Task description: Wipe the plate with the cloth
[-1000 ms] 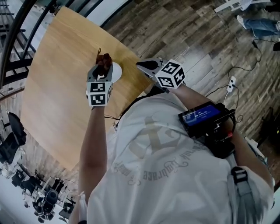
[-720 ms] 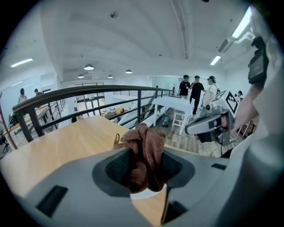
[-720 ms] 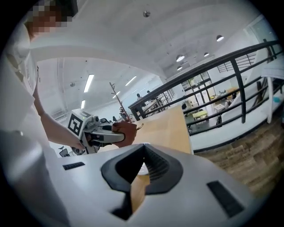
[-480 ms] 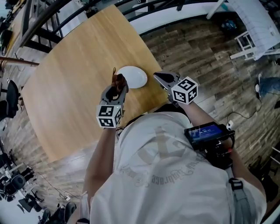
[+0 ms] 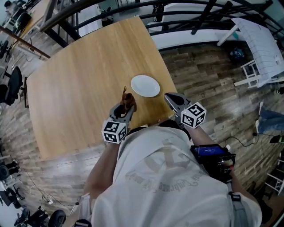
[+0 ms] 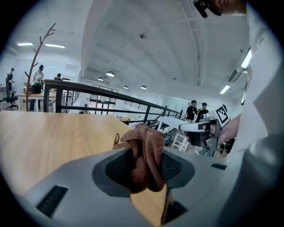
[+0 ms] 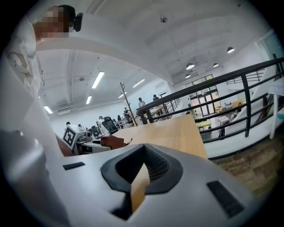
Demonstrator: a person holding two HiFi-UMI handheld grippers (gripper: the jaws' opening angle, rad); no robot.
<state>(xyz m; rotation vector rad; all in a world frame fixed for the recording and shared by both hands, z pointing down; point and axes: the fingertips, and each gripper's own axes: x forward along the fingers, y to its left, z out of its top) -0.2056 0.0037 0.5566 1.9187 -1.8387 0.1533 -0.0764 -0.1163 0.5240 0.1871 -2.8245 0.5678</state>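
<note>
A white plate (image 5: 145,85) lies on the wooden table (image 5: 80,80) near its front right edge. My left gripper (image 5: 127,107) hovers just short of the plate, on its near left, shut on a crumpled brown cloth (image 5: 128,101). In the left gripper view the cloth (image 6: 145,153) bulges up between the jaws of the left gripper (image 6: 144,173). My right gripper (image 5: 171,99) hangs at the table's edge, near right of the plate, shut with nothing in it. The right gripper view shows the right gripper (image 7: 141,179) and, at the left, the cloth (image 7: 113,141). Neither gripper view shows the plate.
Black railings (image 5: 195,13) run past the table's far side. Plank floor (image 5: 208,80) lies to the right, with a white rack (image 5: 262,40) on it. Office chairs (image 5: 13,84) stand off the table's left side. People (image 6: 199,111) stand far off in the room.
The left gripper with the cloth has come off the plate toward the near left. The right gripper has stayed shut by the table edge. The head view has swung, so the table sits differently in frame.
</note>
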